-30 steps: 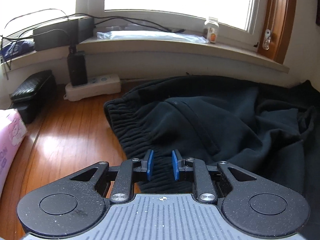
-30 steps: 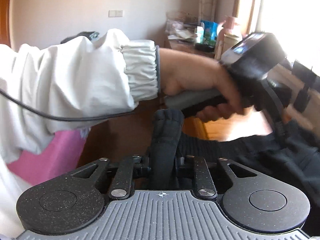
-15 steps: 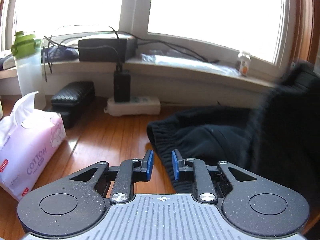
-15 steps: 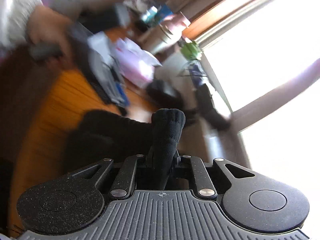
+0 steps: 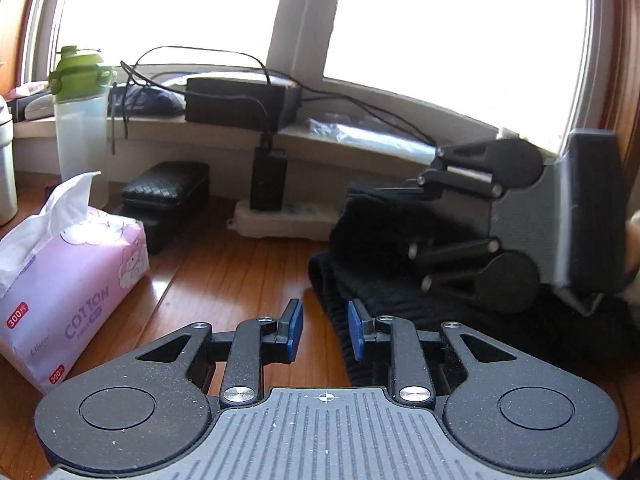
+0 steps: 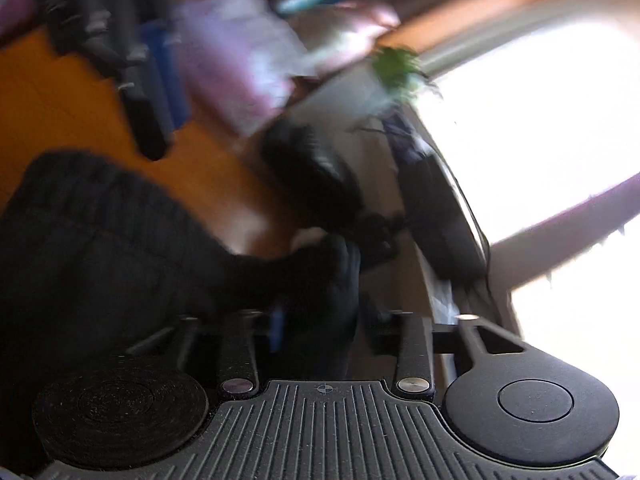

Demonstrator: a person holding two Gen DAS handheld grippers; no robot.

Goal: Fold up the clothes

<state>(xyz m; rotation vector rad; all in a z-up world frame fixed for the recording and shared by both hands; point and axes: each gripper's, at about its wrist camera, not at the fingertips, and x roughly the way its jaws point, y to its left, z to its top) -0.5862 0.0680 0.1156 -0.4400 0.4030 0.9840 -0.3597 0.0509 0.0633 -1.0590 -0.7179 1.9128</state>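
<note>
Right wrist view is smeared by motion; background items there unreadable. Right gripper (image 6: 320,320) jaws have just been opening, a ribbed fold of the black garment (image 5: 384,272) between them, grip uncertain. Left gripper (image 5: 324,334) pads parted, empty, garment's ribbed edge just right of them on the wood floor (image 5: 224,280). Left of it: tissue pack (image 5: 68,276), bottle (image 5: 80,120). Ahead: power strip (image 5: 288,220).

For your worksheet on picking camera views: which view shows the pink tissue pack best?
The left wrist view: the tissue pack lies sharp at left, its print readable. The right wrist view shows only a pinkish motion-blurred smear that may be it.
</note>
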